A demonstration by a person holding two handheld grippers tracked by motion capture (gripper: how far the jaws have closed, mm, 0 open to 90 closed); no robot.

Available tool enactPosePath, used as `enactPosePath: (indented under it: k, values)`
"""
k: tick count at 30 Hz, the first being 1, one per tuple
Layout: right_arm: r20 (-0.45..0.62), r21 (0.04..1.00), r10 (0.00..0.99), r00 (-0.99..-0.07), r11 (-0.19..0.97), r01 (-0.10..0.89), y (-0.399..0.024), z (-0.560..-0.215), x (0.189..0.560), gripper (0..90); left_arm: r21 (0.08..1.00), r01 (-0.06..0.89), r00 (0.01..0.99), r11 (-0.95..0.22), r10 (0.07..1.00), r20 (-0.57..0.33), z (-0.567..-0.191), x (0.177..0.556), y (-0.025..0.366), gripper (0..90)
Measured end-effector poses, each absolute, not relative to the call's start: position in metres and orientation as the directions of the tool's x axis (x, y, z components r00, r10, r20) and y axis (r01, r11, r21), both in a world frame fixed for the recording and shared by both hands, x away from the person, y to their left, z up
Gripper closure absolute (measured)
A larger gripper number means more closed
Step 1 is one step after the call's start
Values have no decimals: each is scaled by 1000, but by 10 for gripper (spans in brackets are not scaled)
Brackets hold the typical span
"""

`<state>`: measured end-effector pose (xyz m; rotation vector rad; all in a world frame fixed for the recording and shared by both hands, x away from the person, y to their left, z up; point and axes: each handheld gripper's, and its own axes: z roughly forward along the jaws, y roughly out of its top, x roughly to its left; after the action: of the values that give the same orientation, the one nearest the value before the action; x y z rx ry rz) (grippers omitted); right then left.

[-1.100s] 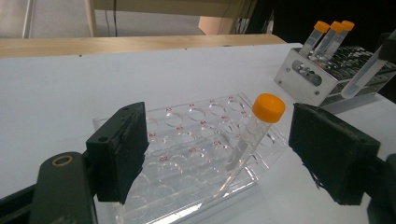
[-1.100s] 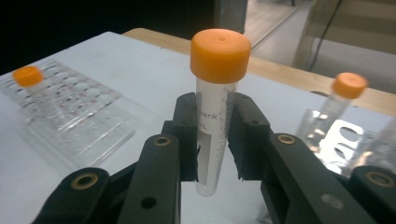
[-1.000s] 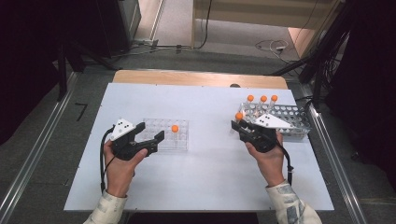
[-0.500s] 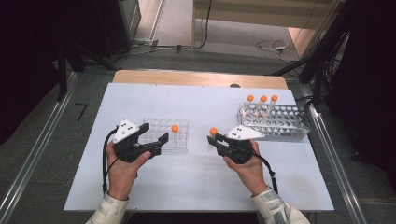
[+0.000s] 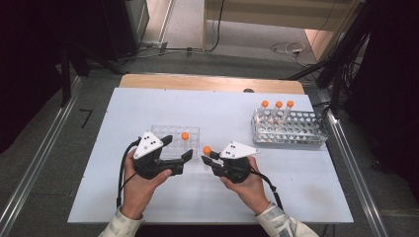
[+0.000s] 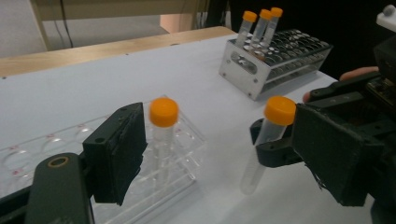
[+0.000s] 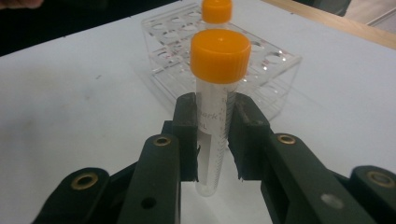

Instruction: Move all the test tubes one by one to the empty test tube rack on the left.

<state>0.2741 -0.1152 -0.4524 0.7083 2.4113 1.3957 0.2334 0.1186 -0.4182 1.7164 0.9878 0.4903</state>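
Right gripper view, nearest first: right gripper (image 7: 212,135) clenched on capped tube (image 7: 215,112), pads pressing the clear wall below the orange cap, tube upright, lower tip hanging free above white table (image 7: 70,116). Beyond it, clear rack (image 7: 261,70) standing on the table with one orange-capped tube already seated (image 7: 217,10) in a far hole.

Left gripper view: left gripper (image 6: 219,154) released, jaws wide, nothing between the pads; near jaw just beside the clear rack's front corner, seated tube rising just behind that jaw. Held tube seen to the right, near the rack but apart from it, not yet over any hole. Farther back, metal rack (image 6: 275,56) with three capped tubes upright at its far end.

High view: both hands low at the near table edge, clear rack between and just ahead of them, metal rack well apart at the far right.

Judged risks from here:
- Grip set high on a smooth round wall; likely to let the tube swing or slip if the tip catches a hole rim on the way down.
- Light clear rack unrestrained; a sideways push from a misaligned tip likely to shift or tip it, since the open left jaws are not bracing it.
- Seated tube standing close to the approach path; a careless pass of the cap or jaw could knock it.
- Left jaw close to the rack corner; a stray nudge would move the target holes.
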Motion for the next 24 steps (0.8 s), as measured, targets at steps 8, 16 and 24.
enactPosePath:
  k: [8, 16, 24]
  values:
    - [6, 863, 494, -870, 437, 254, -98, -454, 267, 716, 909, 377, 619, -177, 779, -105, -420, 229, 104, 271]
    - [9, 862, 481, -877, 441, 251, -92, -454, 263, 716, 897, 383, 646, -218, 758, -92, -423, 228, 100, 492]
    - [7, 865, 478, -878, 438, 245, -91, -453, 261, 716, 894, 388, 659, -223, 746, -100, -425, 229, 100, 644]
